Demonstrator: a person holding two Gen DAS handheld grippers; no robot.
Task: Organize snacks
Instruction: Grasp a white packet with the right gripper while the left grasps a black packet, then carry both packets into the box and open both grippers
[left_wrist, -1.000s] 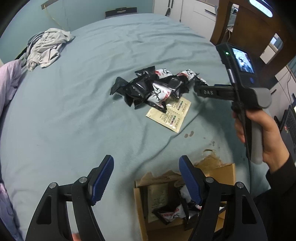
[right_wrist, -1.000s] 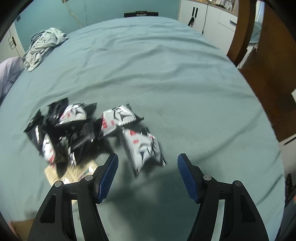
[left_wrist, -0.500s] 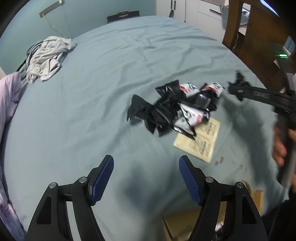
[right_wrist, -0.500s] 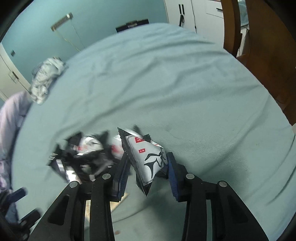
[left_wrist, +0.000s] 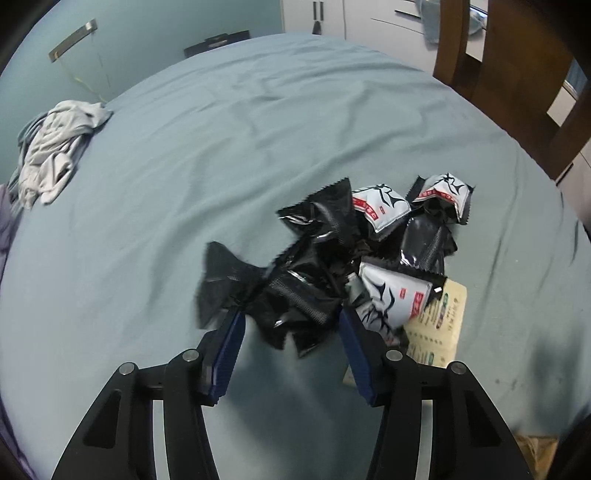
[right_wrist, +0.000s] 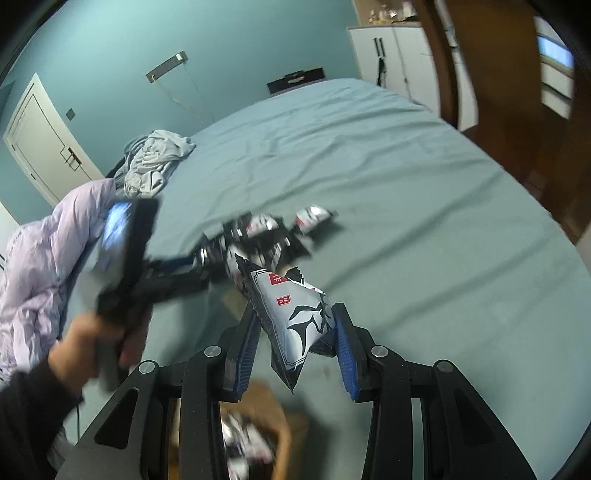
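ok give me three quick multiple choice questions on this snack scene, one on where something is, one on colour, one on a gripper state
1. Where is the cardboard box in the right wrist view?
A. under the right gripper, near edge
B. on the chair
C. beside the crumpled clothes

2. What colour is the bedsheet?
A. red
B. teal
C. yellow

3. What is the right gripper doing?
A. open and empty
B. shut on a white snack packet
C. shut on the clothes

Answers:
1. A, the box shows between the gripper's arms at the bottom of the view.
2. B, the sheet is blue-green all around the snack pile.
3. B, both blue fingers press the packet's sides, clear of the bed.
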